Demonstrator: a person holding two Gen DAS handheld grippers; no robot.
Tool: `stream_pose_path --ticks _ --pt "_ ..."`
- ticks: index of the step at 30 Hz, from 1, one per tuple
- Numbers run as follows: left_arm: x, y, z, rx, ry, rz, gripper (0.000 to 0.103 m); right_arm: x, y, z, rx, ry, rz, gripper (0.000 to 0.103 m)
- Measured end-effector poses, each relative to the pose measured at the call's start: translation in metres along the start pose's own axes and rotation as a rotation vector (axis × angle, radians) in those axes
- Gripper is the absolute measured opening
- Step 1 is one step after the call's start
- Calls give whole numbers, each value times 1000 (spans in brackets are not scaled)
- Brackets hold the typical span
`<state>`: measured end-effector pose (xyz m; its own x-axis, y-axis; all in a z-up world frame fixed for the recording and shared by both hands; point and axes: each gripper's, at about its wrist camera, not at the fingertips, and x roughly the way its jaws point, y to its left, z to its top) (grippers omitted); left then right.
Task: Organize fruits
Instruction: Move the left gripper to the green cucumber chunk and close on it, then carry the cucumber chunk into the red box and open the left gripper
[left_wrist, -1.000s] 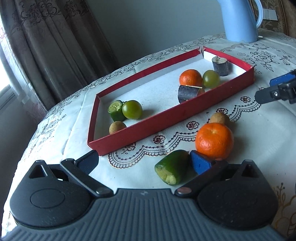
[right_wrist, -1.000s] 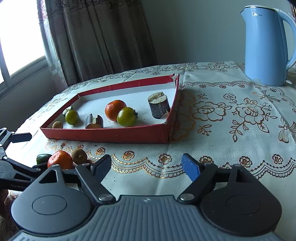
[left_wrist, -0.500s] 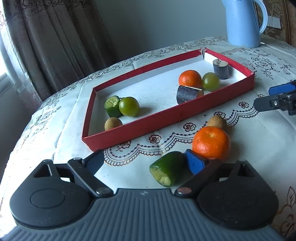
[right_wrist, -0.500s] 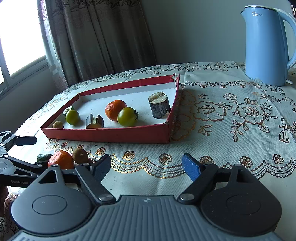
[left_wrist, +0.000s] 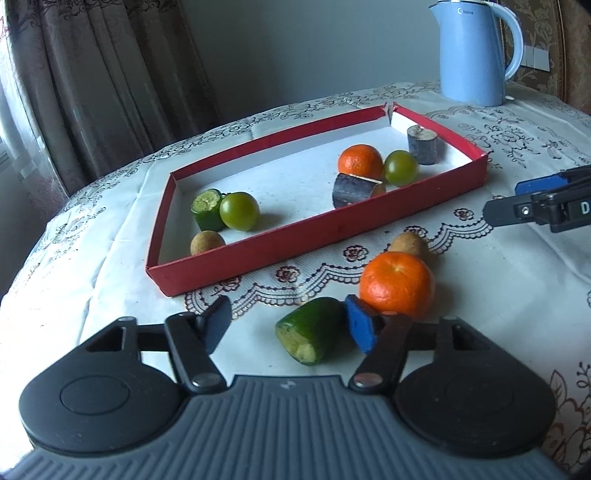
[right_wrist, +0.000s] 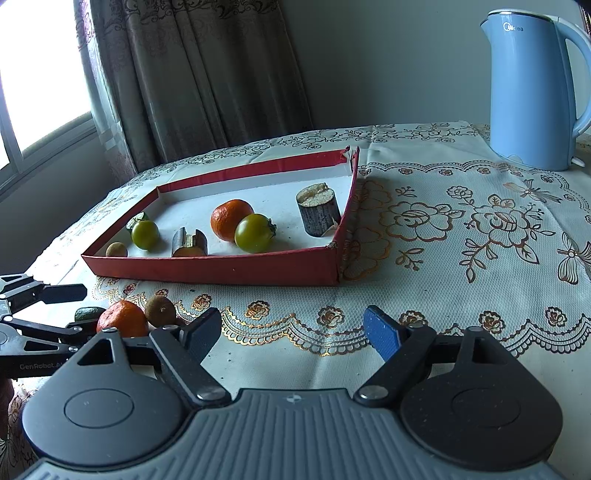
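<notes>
A green cucumber piece (left_wrist: 310, 328) lies on the tablecloth between the pads of my left gripper (left_wrist: 290, 326), whose jaws are closing. The blue right pad is at the piece's end, while the left pad stands clear of it. Just beyond lie an orange (left_wrist: 397, 284) and a small brown fruit (left_wrist: 408, 244). Behind them, the red tray (left_wrist: 332, 229) holds another orange (left_wrist: 360, 161), two green tomatoes, a cucumber piece, two dark cane pieces and a brown fruit. My right gripper (right_wrist: 291, 336) hovers open over bare cloth in front of the tray (right_wrist: 221, 269), nothing between its pads.
A blue kettle (right_wrist: 532, 92) stands at the back right of the table. Curtains hang behind the table's far left edge. The right gripper's tips (left_wrist: 517, 201) show at the right edge of the left wrist view.
The left gripper's jaws have narrowed around the green cucumber piece, the left pad moving inward, and its view has tilted slightly. The right gripper and the fruit have stayed put.
</notes>
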<state>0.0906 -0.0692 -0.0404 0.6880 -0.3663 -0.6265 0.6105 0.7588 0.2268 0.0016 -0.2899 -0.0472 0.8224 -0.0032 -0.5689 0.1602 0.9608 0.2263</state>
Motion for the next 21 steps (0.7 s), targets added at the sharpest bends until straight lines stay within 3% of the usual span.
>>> stream_pose_path --ticks 7,21 --pt "-3 -4 -1 -5 -8 -39 37 0 0 0 1 0 1 85" --pt "-8 14 -10 -85 -8 1 36 0 0 0 6 -2 8 86"
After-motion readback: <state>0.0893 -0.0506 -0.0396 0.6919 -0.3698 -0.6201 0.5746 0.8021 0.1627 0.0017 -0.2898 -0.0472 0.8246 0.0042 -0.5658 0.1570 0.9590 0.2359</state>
